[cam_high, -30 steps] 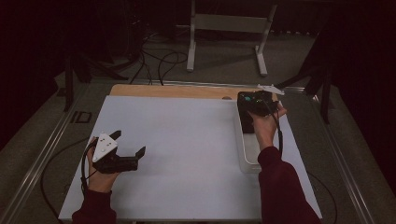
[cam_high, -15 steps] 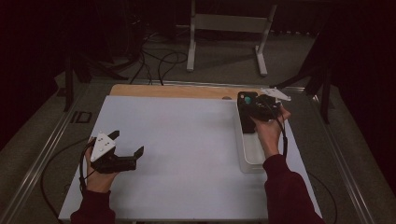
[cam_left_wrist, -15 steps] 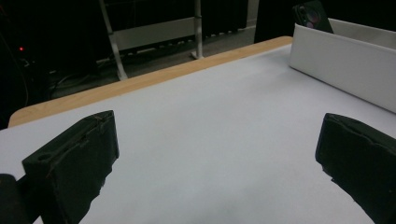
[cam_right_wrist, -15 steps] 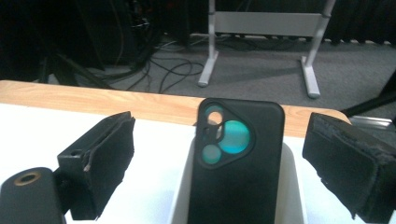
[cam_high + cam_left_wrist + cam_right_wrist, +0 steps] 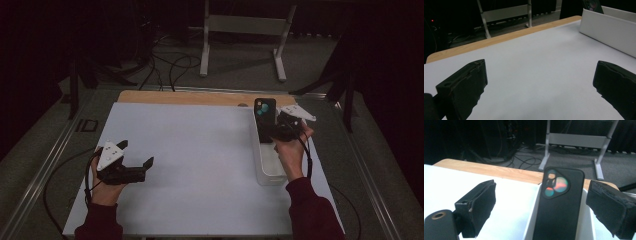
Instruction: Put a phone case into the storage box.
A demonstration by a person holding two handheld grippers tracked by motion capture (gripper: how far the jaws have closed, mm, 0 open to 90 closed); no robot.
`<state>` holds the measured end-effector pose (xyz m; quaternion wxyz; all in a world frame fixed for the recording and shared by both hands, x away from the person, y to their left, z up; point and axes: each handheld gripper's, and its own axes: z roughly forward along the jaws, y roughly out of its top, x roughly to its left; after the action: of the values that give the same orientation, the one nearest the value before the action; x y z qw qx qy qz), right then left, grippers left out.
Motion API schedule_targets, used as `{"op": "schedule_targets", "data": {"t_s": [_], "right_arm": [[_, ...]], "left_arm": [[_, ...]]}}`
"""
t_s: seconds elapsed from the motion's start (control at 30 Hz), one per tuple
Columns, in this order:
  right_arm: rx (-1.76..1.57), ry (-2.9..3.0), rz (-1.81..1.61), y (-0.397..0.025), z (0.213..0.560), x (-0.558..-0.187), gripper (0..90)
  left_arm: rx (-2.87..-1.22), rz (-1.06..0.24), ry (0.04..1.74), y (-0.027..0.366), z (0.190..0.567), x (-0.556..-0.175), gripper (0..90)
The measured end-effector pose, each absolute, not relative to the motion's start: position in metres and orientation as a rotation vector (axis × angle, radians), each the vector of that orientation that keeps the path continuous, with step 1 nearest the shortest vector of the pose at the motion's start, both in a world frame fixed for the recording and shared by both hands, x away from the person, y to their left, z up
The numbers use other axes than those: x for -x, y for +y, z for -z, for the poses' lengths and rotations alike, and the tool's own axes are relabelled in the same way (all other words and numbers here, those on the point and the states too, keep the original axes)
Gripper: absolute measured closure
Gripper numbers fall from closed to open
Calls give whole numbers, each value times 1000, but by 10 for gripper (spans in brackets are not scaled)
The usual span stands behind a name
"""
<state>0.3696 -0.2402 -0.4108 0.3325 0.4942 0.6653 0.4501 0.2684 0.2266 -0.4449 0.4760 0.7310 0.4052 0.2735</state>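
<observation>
- The right gripper (image 5: pixel 541 210) is drawing back toward the near side, jaws spread, no longer touching the phone (image 5: pixel 559 202).
- The phone is leaning upright at the far end of the white tray (image 5: pixel 267 172), so placement looks done.
- The left gripper (image 5: pixel 131 167) is resting spread at near left, holding nothing.

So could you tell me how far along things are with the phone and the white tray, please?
Done: the phone stands propped in the white tray. In hand: the right gripper sits open around the phone, jaws apart from it. The left gripper rests open on the table. Left, probably: backing away.
</observation>
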Motion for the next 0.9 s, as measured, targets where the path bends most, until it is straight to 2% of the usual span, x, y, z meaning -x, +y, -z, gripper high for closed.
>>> {"op": "schedule_targets", "data": {"t_s": [0.53, 0.6, 0.9], "right_arm": [[-1120, 1807, -1252, -243, 436, -299, 85], [-1120, 1807, -1252, -243, 436, -299, 85], [-1083, 1783, -1370, -263, 454, -256, 85]], "left_arm": [[-1787, -666, 977, 229, 451, -264, 0], [-1782, -674, 978, 230, 451, -263, 0], [-1765, -693, 955, 232, 459, -256, 0]]}}
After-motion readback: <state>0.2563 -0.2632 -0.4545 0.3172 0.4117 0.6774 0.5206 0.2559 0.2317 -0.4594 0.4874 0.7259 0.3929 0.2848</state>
